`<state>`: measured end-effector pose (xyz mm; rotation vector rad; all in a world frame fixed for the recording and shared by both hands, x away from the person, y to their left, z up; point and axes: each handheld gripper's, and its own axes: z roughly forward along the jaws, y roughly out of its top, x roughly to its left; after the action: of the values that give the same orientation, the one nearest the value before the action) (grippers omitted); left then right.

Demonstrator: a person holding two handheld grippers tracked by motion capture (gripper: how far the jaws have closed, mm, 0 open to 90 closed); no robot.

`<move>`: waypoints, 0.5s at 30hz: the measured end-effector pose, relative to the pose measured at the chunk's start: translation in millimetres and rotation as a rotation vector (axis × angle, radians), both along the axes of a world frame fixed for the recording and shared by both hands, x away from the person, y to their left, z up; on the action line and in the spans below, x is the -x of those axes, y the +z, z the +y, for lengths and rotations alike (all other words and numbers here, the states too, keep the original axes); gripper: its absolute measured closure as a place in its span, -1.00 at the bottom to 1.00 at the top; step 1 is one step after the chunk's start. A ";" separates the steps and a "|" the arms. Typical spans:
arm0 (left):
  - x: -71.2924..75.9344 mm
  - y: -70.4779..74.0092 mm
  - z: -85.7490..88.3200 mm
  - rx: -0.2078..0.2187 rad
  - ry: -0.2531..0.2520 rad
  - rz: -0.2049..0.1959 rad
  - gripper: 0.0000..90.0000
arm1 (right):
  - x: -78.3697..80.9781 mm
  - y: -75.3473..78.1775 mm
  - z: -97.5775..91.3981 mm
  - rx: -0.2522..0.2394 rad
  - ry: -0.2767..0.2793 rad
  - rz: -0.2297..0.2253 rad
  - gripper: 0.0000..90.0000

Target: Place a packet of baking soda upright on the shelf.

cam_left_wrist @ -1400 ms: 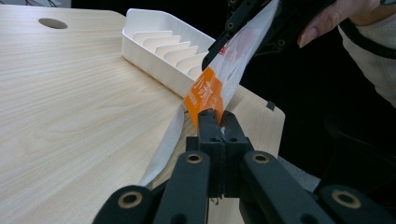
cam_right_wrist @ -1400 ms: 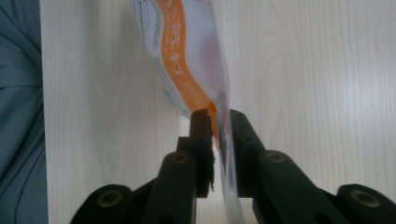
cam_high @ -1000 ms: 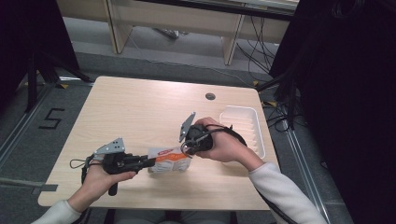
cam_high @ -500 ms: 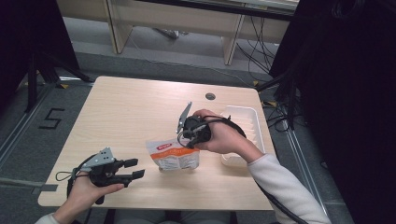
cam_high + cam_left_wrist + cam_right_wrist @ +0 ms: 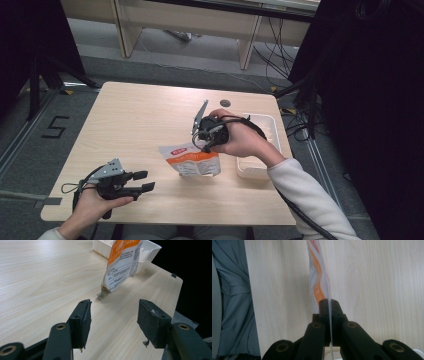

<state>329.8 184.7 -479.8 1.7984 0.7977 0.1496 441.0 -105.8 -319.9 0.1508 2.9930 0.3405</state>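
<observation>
An orange and white pouch (image 5: 192, 161) hangs by its top edge from my right gripper (image 5: 202, 146), which is shut on it near the middle of the table (image 5: 140, 115). In the right gripper view the jaws (image 5: 328, 302) pinch the thin edge of the pouch (image 5: 318, 282). The pouch's lower corner touches the wood. My left gripper (image 5: 148, 180) lies near the front left edge, apart from the pouch. Its jaws have just been opening and nothing is between them. In the left gripper view the open gripper (image 5: 115, 303) faces the tilted pouch (image 5: 122, 262).
A white plastic tray (image 5: 274, 120) sits at the table's right edge behind the right hand; its corner (image 5: 150, 252) stands behind the pouch. A small dark disc (image 5: 225, 103) lies near the far edge. Floor and cables surround the table.
The left gripper let go of the pouch's left side, opened and drew back toward the front left corner. The right gripper rose a little with the pouch.
</observation>
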 end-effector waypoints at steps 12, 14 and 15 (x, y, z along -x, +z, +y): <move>-1.0 -1.1 0.3 0.002 0.008 0.005 -0.03 | -2.4 12.4 -8.5 0.010 -0.045 0.002 1.00; -0.7 -1.4 -0.2 0.007 0.012 0.013 -0.04 | -5.4 13.8 -10.5 -0.002 -0.022 -0.011 1.00; -0.8 -1.4 -0.4 0.008 0.010 0.013 -0.04 | -5.7 15.1 -11.4 0.001 -0.024 -0.008 1.00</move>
<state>330.6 184.3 -481.2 1.7892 0.8152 0.1412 446.7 -117.2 -304.8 0.1846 2.9804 0.3359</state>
